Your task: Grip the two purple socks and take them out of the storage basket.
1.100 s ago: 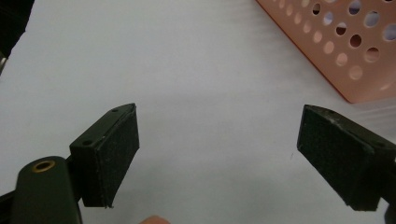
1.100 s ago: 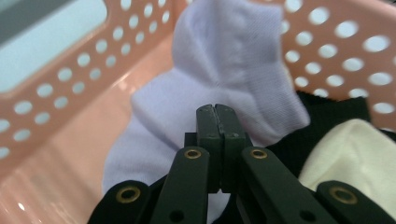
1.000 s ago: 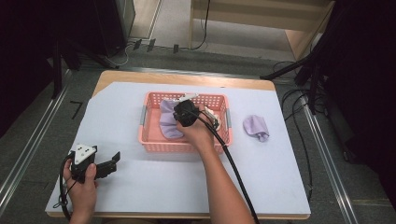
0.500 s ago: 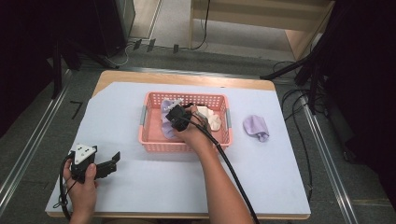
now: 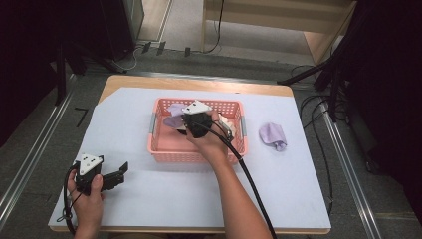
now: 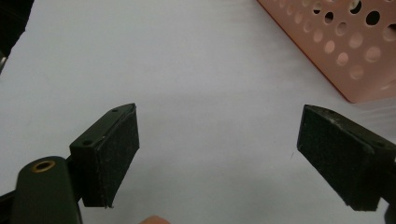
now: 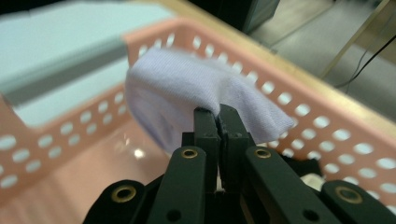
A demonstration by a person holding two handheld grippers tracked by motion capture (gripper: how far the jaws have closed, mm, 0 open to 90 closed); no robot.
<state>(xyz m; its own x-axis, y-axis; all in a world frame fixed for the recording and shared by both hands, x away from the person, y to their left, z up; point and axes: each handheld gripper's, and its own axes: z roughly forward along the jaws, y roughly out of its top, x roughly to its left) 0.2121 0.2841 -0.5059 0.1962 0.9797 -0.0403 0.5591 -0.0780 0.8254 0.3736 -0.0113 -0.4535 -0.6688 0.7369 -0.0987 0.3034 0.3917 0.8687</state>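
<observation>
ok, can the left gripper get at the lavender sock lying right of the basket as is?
Probably not directly: the left gripper sits open at the table's near-left, and the pink basket plus the right gripper lie between it and that lavender sock.

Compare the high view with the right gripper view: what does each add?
High view alone: a second lilac cloth lying on the white table cover right of the basket, and the left tongs open. Right gripper view alone: the right tongs shut, pinching the fabric. Both: the pink perforated plastic basket and the lilac cloth inside it.
</observation>
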